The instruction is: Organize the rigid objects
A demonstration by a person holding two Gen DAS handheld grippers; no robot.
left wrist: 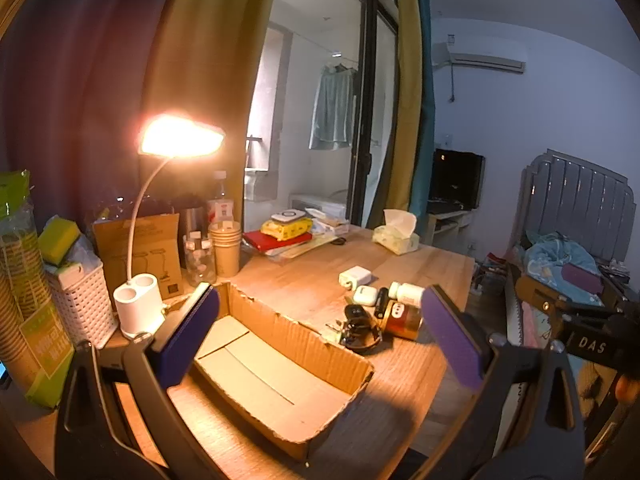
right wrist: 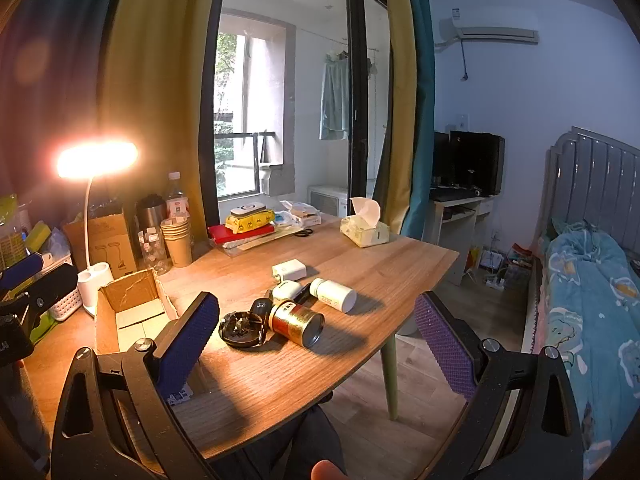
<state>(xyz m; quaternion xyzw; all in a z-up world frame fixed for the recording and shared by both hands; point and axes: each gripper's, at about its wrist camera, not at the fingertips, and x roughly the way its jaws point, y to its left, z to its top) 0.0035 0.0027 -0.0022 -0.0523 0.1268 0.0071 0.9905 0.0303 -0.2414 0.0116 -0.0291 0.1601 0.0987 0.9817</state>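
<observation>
An open, empty cardboard box [left wrist: 280, 376] lies on the wooden table [right wrist: 360, 256]; it also shows in the right wrist view [right wrist: 132, 312]. Right of it lies a cluster: a red-gold tin can [right wrist: 298, 323] on its side, a white pill bottle [right wrist: 334, 294], a black round ashtray [right wrist: 242, 330], a black car key [right wrist: 262, 306], a white earbud case [right wrist: 286, 290] and a white charger [right wrist: 289, 269]. My left gripper [left wrist: 320, 336] is open and empty above the box. My right gripper [right wrist: 316, 340] is open and empty, just in front of the can.
A lit desk lamp [left wrist: 138, 308], a white basket [left wrist: 82, 300], paper cups [left wrist: 226, 250], a jar and bottles stand along the back left. Books with a yellow pack [right wrist: 250, 222] and a tissue box [right wrist: 364, 230] sit at the far edge. A bed [right wrist: 588, 280] is right.
</observation>
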